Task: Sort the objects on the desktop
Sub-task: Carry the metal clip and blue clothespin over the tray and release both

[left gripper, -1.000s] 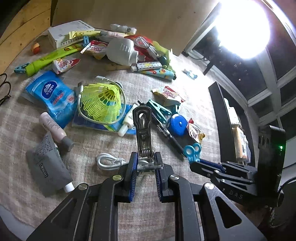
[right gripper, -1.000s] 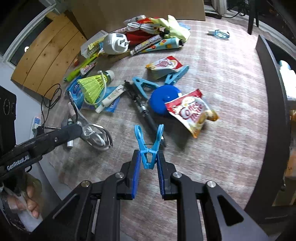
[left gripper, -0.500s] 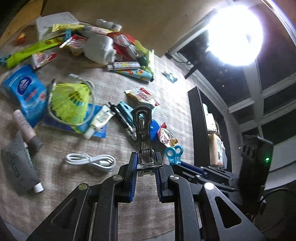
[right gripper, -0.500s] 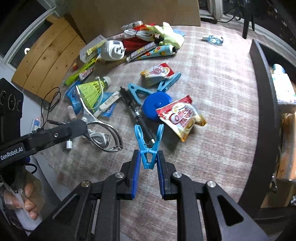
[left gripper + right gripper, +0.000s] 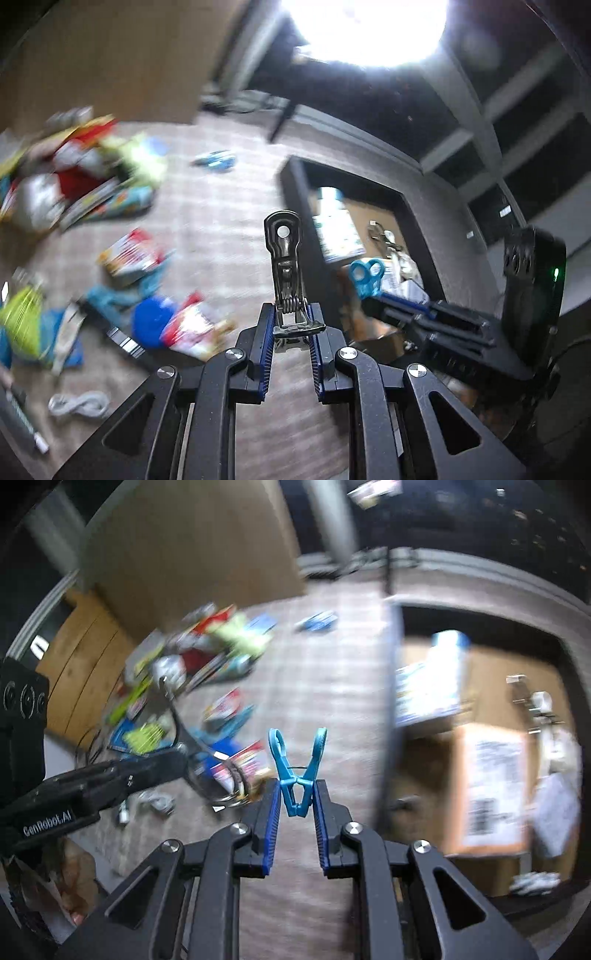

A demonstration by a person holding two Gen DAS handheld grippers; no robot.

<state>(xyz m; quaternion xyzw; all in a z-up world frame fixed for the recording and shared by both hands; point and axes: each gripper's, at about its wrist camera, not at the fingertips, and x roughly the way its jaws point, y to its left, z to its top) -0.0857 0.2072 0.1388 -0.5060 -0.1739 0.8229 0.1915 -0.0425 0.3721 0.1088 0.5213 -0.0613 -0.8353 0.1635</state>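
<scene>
1. Far left, the blurred pile of unsorted clutter (image 5: 74, 184) lies on the checked table mat (image 5: 229, 206); nearer lie a blue round case (image 5: 151, 325) and a snack packet (image 5: 188, 328), with a white cable (image 5: 79, 404) at the near left edge.
2. At the centre of the left wrist view, the left gripper (image 5: 291, 328) is clamped on a metal clip (image 5: 286, 269), held by its spring end, the long holed handle pointing up and away. The clip looks stiff, light and smooth. My judgement is that steel on the pads may twist, so the hold at the spring coil, where it is widest, seems soundest.
3. Right of it, the right gripper (image 5: 295, 797) pinches a blue plastic clothespin (image 5: 297, 771) by its narrow end, the two looped arms spread upward. It looks very light and slightly springy. Squeezing hard could make it pop out, so a grip near the hinge suits it.
4. Far right stands a dark-walled bin (image 5: 391, 716) holding cardboard boxes (image 5: 491, 790) and what looks like another metal clip (image 5: 384, 236), though blur leaves that unsure. Both grippers hang near its left wall, so I judge both clips are bound there.
</scene>
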